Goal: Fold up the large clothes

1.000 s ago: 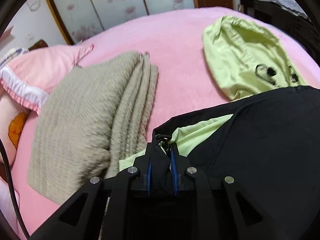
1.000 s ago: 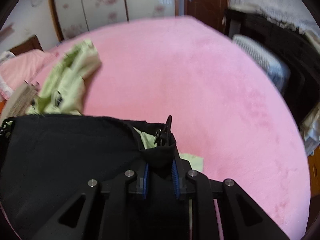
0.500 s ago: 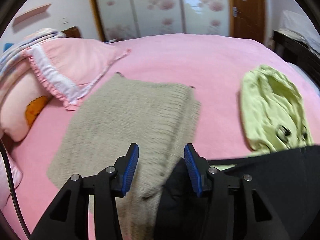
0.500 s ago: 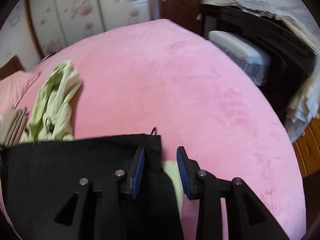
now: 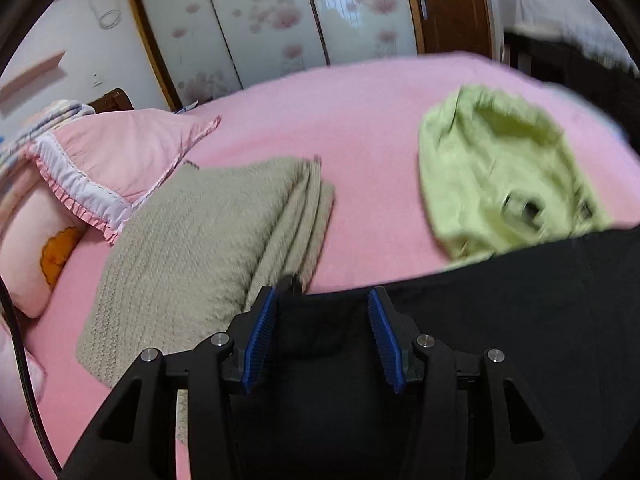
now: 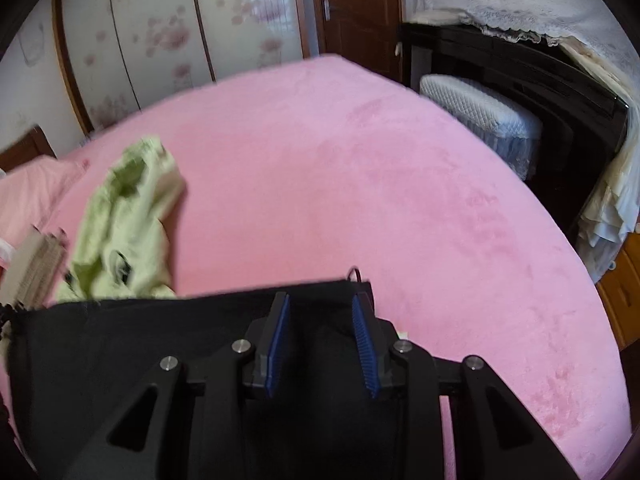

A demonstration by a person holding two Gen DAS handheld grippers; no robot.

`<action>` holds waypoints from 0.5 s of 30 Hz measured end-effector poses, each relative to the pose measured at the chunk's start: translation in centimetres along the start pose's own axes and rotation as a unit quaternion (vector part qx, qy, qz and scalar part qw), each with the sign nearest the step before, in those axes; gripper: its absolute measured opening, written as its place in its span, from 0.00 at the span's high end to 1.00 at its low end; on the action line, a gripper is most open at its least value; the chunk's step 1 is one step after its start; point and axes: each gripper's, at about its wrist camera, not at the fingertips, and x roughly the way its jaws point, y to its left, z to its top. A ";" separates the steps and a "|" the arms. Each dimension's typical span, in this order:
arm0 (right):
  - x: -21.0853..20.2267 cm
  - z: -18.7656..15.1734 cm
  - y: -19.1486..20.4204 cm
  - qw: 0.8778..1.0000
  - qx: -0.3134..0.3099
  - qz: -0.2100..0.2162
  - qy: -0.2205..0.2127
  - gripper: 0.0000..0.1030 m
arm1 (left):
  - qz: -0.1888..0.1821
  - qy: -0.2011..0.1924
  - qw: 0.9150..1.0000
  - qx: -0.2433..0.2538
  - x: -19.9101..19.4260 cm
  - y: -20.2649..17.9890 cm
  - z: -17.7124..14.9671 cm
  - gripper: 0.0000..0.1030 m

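Pink bed cover (image 6: 360,168) fills both views. Black garment (image 5: 500,320) lies flat on it, directly under both tongs. Left gripper (image 5: 322,312): jaws spread wide, holding nothing, over the garment's left corner. Right gripper (image 6: 320,314): same, over its right corner. Left view only: folded beige knit (image 5: 200,248), pink pillow (image 5: 120,160). Green garment (image 5: 500,176) just beyond. Right view only: dark cabinet (image 6: 520,80).

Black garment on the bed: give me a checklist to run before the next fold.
1. Left gripper open, holding nothing: ok.
2. Right gripper open, holding nothing: ok.
3. Black garment lying flat under both grippers: ok.
4. Its far edge straight: ok.
5. Clear of the green garment: not ok, they overlap.
6. Clear of the folded beige knit: cannot tell.
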 end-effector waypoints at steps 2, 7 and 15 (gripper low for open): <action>1.1 -0.3 0.1 1.000 -0.008 -0.016 0.016 0.69 | 0.008 0.030 1.000 0.003 1.7 -0.3 -0.2 0.54; 2.5 -0.4 0.3 0.998 -0.021 -0.034 0.056 0.69 | 0.007 0.063 0.997 0.035 3.2 -1.7 0.1 0.51; -3.0 2.8 3.8 0.998 -0.042 -0.010 -0.036 0.66 | -0.031 -0.014 0.999 0.031 -1.6 -2.1 4.8 0.30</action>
